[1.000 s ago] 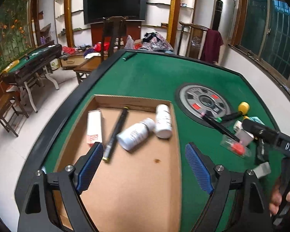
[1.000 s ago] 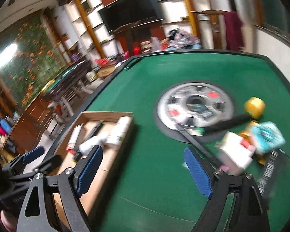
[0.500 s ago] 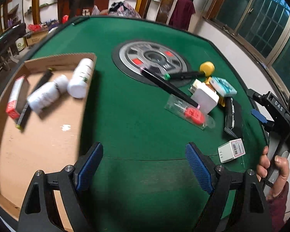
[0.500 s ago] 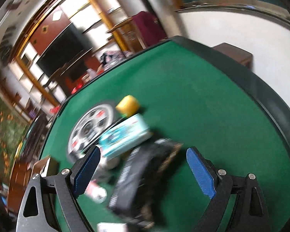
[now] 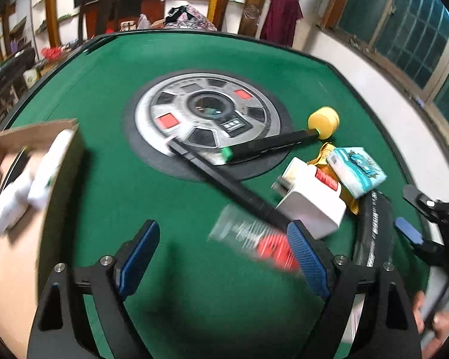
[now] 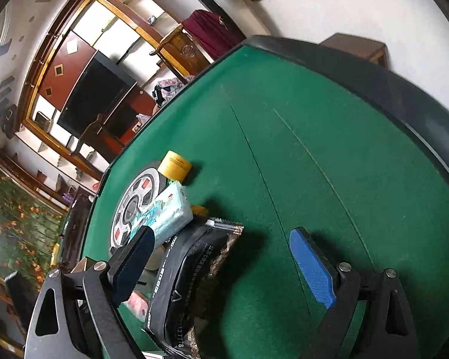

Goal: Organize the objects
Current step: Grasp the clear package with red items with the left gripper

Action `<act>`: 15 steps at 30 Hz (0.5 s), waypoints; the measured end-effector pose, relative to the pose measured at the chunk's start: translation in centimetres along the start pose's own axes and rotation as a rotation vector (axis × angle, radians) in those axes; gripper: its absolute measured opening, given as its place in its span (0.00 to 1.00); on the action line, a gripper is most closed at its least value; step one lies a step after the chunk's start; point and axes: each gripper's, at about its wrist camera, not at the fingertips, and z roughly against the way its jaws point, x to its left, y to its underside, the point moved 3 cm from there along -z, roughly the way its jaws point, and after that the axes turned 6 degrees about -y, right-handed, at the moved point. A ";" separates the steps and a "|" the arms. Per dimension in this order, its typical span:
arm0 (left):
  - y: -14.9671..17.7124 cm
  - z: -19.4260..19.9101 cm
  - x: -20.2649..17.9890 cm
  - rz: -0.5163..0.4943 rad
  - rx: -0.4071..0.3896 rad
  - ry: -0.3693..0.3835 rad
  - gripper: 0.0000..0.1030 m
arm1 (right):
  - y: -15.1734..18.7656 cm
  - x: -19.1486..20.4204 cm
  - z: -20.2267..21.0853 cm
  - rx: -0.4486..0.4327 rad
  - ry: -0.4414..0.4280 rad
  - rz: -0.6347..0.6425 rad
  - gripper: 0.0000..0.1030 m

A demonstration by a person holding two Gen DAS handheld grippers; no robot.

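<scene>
Much of what you see is smeared: the clear packet [image 5: 251, 239] with a red patch, just by your left claw [image 5: 224, 257], is blurred beyond reading, and its right end hides behind the claw's right pad. The cardboard box [image 5: 36, 131] at the left is cut off by the frame edge; two white bottles [image 5: 24, 191] lie in it as soft blurs. Your right claw [image 6: 224, 269] sits over the near right corner of the counter [image 6: 329, 164], and its left pad covers part of the teal-and-white packet [image 6: 167, 212].

The counter is green felt with a dark padded rim and a round grey metal disc [image 5: 206, 110] set in its middle. Two black sticks cross at the disc's near edge: one [image 5: 272, 145] green-tipped, its far end at a yellow cylinder [image 5: 323, 122], the other [image 5: 224, 185] running toward the left claw. Right of them lie one white box [image 5: 311, 203], smooth and square-cornered, and one glossy black pouch [image 6: 188, 275] with a serrated, patterned edge, lying between the right claw's pads.

Both claws stand wide apart, gripping nothing.
</scene>
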 end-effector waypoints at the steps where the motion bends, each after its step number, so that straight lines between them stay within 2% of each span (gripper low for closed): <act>1: -0.2 -0.4 -0.5 -0.021 0.004 -0.014 0.84 | 0.0 -0.1 -0.2 0.008 -0.007 -0.013 0.92; 3: -0.3 -1.4 -2.0 -0.081 0.002 -0.059 0.84 | -0.1 -0.2 -0.3 0.011 -0.020 -0.030 0.92; 6: -0.1 -1.5 -3.5 -0.168 -0.051 -0.122 0.85 | -0.1 -0.4 0.0 0.001 -0.021 -0.045 0.92; 9: 0.6 -0.9 -4.0 -0.263 -0.058 -0.156 0.85 | 0.0 -0.5 -0.1 0.001 -0.025 -0.056 0.93; 15: 2.8 1.0 -1.0 -0.293 -0.055 -0.193 0.86 | 0.3 -0.2 -0.4 0.015 -0.016 -0.033 0.94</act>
